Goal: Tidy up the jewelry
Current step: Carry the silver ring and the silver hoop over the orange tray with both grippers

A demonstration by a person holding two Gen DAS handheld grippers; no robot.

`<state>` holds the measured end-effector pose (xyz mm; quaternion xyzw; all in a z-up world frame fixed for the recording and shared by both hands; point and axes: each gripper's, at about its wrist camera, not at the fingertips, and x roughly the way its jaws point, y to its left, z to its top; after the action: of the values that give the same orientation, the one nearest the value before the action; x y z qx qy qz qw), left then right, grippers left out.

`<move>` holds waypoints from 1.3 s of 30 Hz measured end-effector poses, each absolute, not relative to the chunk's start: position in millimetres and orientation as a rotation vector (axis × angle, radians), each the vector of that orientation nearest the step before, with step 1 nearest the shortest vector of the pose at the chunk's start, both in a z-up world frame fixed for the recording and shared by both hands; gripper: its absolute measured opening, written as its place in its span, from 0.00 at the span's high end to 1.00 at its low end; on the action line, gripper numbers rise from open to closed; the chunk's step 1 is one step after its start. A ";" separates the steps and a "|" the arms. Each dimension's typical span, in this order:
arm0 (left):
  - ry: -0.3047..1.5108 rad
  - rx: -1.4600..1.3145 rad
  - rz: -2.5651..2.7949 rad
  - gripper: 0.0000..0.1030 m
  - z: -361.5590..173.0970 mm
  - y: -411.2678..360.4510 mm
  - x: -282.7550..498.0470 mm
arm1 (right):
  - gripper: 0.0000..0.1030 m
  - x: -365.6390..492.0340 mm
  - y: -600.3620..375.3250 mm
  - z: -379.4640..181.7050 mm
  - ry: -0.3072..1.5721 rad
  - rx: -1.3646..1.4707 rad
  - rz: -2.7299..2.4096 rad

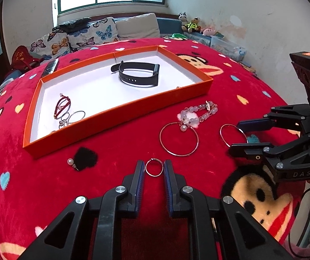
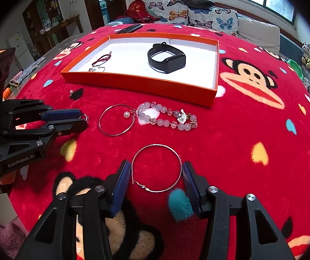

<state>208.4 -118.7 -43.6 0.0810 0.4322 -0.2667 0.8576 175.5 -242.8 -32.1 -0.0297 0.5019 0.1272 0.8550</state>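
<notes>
An orange tray (image 1: 120,113) (image 2: 137,84) lies on the red blanket and holds a black watch band (image 1: 138,73) (image 2: 166,60), a red cord bracelet (image 1: 62,106) and thin silver rings (image 1: 72,118). My left gripper (image 1: 154,168) (image 2: 85,118) is open, its fingers on either side of a small silver ring (image 1: 154,175). My right gripper (image 2: 156,171) (image 1: 238,135) is open around a large silver hoop (image 2: 133,162) (image 1: 223,130). A second hoop with a pearl (image 1: 178,155) (image 2: 101,117), a pink bead bracelet (image 1: 198,112) (image 2: 165,117) and a pearl earring (image 1: 71,162) (image 2: 70,92) lie on the blanket.
A remote control (image 1: 50,67) (image 2: 130,28) lies beyond the tray. Butterfly-print pillows (image 1: 85,34) and plush toys (image 1: 192,25) line the far side under a window.
</notes>
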 end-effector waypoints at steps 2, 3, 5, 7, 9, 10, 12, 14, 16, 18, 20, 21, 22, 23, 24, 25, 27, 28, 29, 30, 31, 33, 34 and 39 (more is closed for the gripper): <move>0.893 0.168 -0.563 0.82 -37.2 -117.1 206.6 | 0.47 175.2 -242.5 -27.4 1.050 -0.053 0.278; 0.882 0.166 -0.562 0.82 -32.9 -115.8 205.7 | 0.47 175.1 -242.5 -24.2 1.044 -0.051 0.281; 0.863 0.155 -0.560 0.82 -23.7 -112.2 207.5 | 0.47 177.0 -242.8 -15.0 1.026 -0.049 0.290; 0.845 0.145 -0.550 0.82 -14.2 -108.1 211.7 | 0.47 182.8 -243.6 -4.2 1.005 -0.040 0.299; 0.825 0.133 -0.535 0.82 -4.1 -102.6 219.5 | 0.47 190.0 -243.7 4.2 0.984 -0.041 0.301; 0.818 0.126 -0.526 0.82 0.3 -99.8 223.8 | 0.47 193.9 -243.5 7.2 0.974 -0.045 0.300; 0.810 0.114 -0.518 0.82 6.2 -95.4 232.1 | 0.47 205.1 -243.0 14.0 0.951 -0.057 0.294; 0.802 0.111 -0.504 0.82 12.4 -92.2 243.1 | 0.47 216.0 -243.8 17.6 0.938 -0.057 0.296; 0.800 0.111 -0.497 0.82 15.5 -90.8 252.2 | 0.47 229.2 -245.2 18.4 0.932 -0.050 0.291; 0.805 0.107 -0.494 0.82 16.2 -90.6 262.5 | 0.47 239.1 -247.1 16.4 0.933 -0.048 0.285; 0.810 0.107 -0.489 0.82 15.3 -90.7 271.3 | 0.47 249.3 -248.5 12.8 0.937 -0.040 0.278; 0.813 0.106 -0.488 0.82 14.3 -91.7 274.4 | 0.47 254.3 -249.3 10.9 0.940 -0.035 0.275; 0.819 0.102 -0.488 0.82 13.0 -91.8 280.0 | 0.47 258.5 -250.0 9.2 0.944 -0.029 0.275; 0.823 0.100 -0.487 0.82 11.7 -92.0 282.9 | 0.47 261.3 -250.5 7.8 0.948 -0.027 0.275; 0.830 0.094 -0.488 0.82 10.0 -91.8 288.0 | 0.47 265.2 -250.4 6.3 0.950 -0.027 0.274; 0.836 0.091 -0.489 0.82 8.1 -92.6 291.7 | 0.47 267.6 -250.5 5.7 0.951 -0.026 0.275; 0.847 0.092 -0.485 0.82 3.6 -94.0 299.8 | 0.47 274.0 -250.2 4.4 0.952 -0.022 0.276; 0.853 0.092 -0.483 0.82 0.7 -94.9 303.4 | 0.47 277.0 -250.6 4.1 0.950 -0.016 0.275; 0.860 0.090 -0.483 0.82 -2.2 -95.6 306.3 | 0.47 279.6 -251.8 3.8 0.949 -0.010 0.275; 0.865 0.089 -0.482 0.82 -4.5 -96.2 308.8 | 0.47 282.6 -253.0 3.0 0.950 -0.001 0.276; 0.873 0.090 -0.481 0.82 -7.8 -96.7 312.6 | 0.47 285.6 -254.3 2.2 0.951 0.009 0.275; 0.884 0.091 -0.481 0.82 -13.3 -98.0 317.5 | 0.47 291.8 -257.0 -0.1 0.952 0.027 0.271; 0.890 0.092 -0.481 0.82 -16.1 -98.5 319.9 | 0.47 295.5 -258.6 -2.0 0.957 0.037 0.269; 0.911 0.089 -0.481 0.82 -26.5 -99.6 328.1 | 0.47 307.7 -263.5 -8.9 0.970 0.071 0.258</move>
<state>328.1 -99.6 -26.5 0.0428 0.4354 -0.2299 0.8694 307.7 -263.5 -8.9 0.0338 0.4649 0.1237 0.8760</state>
